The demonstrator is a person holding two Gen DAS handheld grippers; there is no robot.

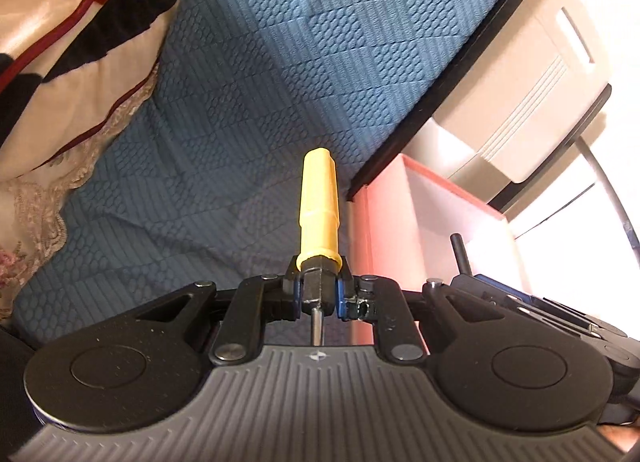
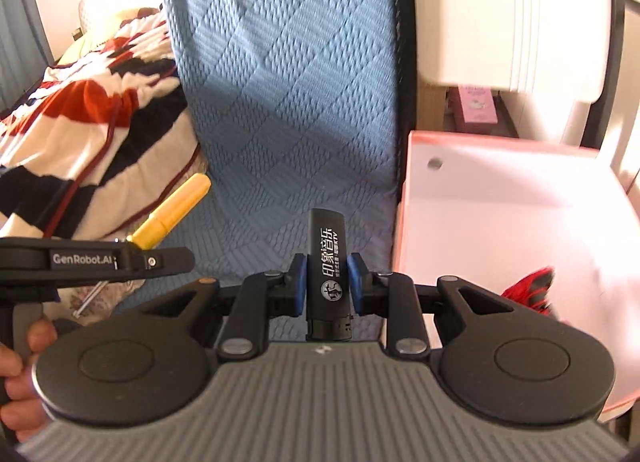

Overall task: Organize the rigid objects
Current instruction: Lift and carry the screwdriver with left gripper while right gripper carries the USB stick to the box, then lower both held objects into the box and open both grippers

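Left gripper [image 1: 319, 294] has its jaws nearly closed, clamped on the black collar of a yellow-handled screwdriver [image 1: 319, 206]: handle pointing straight ahead of the jaws, steel shaft running back toward the camera. Right gripper [image 2: 330, 286] is pinched just as tight on a black lighter [image 2: 329, 262], printed face up, its top poking out beyond the 2 blue pads [image 2: 301, 282]. Both hang over the blue quilted mattress [image 2: 280, 102]. The pink box [image 2: 500, 198] sits just right of the right jaws, something red [image 2: 532, 290] inside.
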